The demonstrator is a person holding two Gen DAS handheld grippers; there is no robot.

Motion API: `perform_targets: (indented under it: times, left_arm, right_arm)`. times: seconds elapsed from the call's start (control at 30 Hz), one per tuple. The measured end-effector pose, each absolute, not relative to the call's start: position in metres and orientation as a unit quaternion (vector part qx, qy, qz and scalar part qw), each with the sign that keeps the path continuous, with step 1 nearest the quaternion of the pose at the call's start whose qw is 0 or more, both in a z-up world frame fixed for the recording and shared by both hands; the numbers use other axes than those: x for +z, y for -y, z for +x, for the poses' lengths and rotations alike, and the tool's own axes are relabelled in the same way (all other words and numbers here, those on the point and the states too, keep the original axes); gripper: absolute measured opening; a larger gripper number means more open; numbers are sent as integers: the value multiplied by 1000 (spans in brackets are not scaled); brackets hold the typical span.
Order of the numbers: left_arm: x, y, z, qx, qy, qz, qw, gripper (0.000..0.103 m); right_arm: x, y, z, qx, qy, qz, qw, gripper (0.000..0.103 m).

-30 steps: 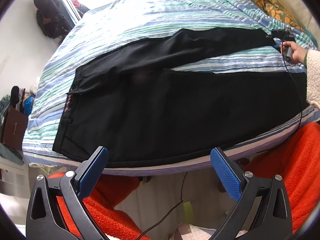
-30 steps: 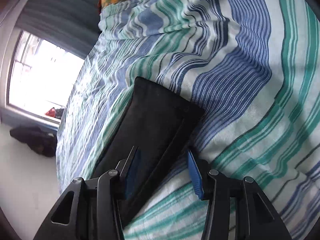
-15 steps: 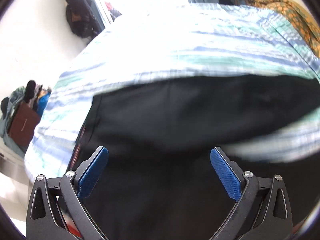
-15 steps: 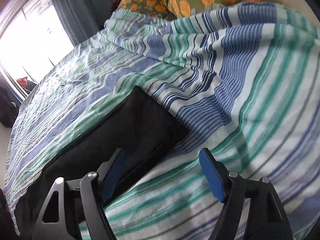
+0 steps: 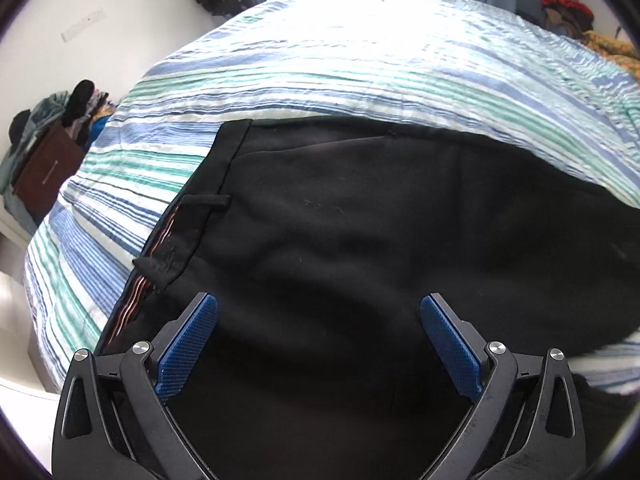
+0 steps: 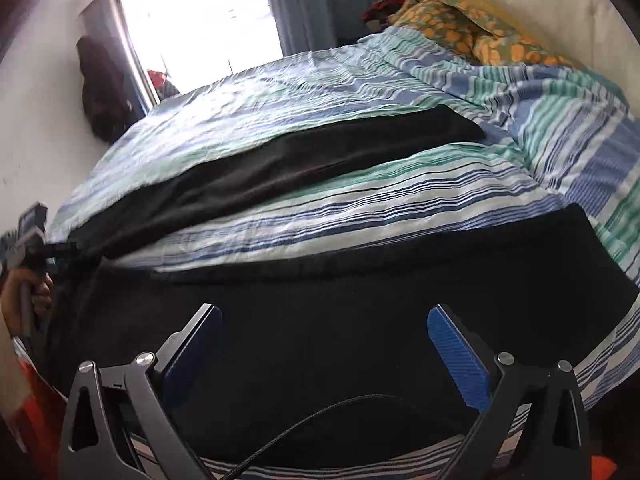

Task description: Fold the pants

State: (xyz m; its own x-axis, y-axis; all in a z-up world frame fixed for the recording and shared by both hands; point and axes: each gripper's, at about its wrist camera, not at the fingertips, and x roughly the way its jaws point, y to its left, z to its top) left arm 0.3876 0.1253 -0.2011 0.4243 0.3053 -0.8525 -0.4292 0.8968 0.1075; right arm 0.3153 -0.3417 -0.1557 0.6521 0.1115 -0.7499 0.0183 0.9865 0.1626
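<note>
Pants: the black pants lie flat on the bed. The top part with the waistband is by the left gripper. The two legs stretch out toward the pillow end.
Legs: they are spread apart in a V, and a strip of striped sheet shows between them. The far leg lies in the middle of the bed. The near leg runs along the bed's front edge.
Done: I think no fold is made yet. The pants look only laid out.
Left to do: bring one leg onto the other, then fold the pants shorter.
Left gripper: its fingers are spread wide over the seat of the pants. It holds nothing.
Right gripper: its fingers are spread wide over the near leg. It holds nothing.
Edges: the near leg is right at the front edge, so it could slip off.
Room: there is lots of bare sheet past the far leg. A pillow sits at the head end, well apart from the pants.
</note>
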Motion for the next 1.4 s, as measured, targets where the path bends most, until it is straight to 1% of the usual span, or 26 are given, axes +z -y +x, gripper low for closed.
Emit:
perform_targets:
  times: [0.07,0.13,0.2,0.27,0.3,0.33,0.37,0.47,0.53,0.6,0.67,0.77,0.83,0.93,1.07,1.17,1.23,1.4]
  left_arm:
    - [-189,-101,357,165,-476,-69,861,102]
    - [-186,-67,323,105,-465,-55,878,102]
    - [-199,-30,298,66,-465,-6,883,102]
    - [-233,-6,286,73,-509,53,856,103]
    - [-245,-6,282,72,-518,60,850,103]
    - [-244,-11,275,66,-504,49,860,103]
    - [-242,-16,274,65,-507,45,858,103]
    - [-227,-38,278,102,-528,25,843,103]
    - [-212,-53,274,124,-523,-9,843,102]
    - [-199,-56,276,112,-517,-33,848,102]
    - [-189,-44,288,98,-510,-22,854,102]
    - [-173,-17,318,73,-496,22,865,102]
    - [-164,6,349,47,-487,56,870,102]
    - [-155,64,400,6,-488,106,866,102]
    - [-174,128,457,-31,-517,141,843,102]
    - [-216,168,500,-43,-545,174,819,102]
    - [-240,193,524,-39,-551,186,813,103]
    - [-240,262,573,-70,-530,139,833,103]
  right_arm:
    - [-155,334,305,33,-414,76,906,102]
    - [-158,322,292,38,-423,70,902,102]
    - [-168,309,287,49,-443,51,894,102]
    - [-174,297,284,50,-460,29,886,102]
    - [-174,293,280,50,-460,20,886,102]
    - [-172,289,275,52,-455,14,889,102]
    - [-169,285,270,53,-451,10,891,102]
    - [-152,272,258,79,-462,3,883,102]
    - [-134,259,251,111,-465,0,879,102]
    - [-120,244,242,151,-449,-2,881,102]
    - [-118,229,234,188,-446,-2,875,102]
    - [-132,207,222,245,-456,-14,855,102]
    - [-147,197,216,274,-466,-36,840,102]
    - [-168,195,217,287,-482,-54,826,102]
    - [-180,210,236,287,-502,12,816,102]
    - [-182,232,250,282,-501,69,815,102]
    - [-182,246,255,274,-500,91,817,102]
    - [-190,281,265,246,-511,147,810,102]
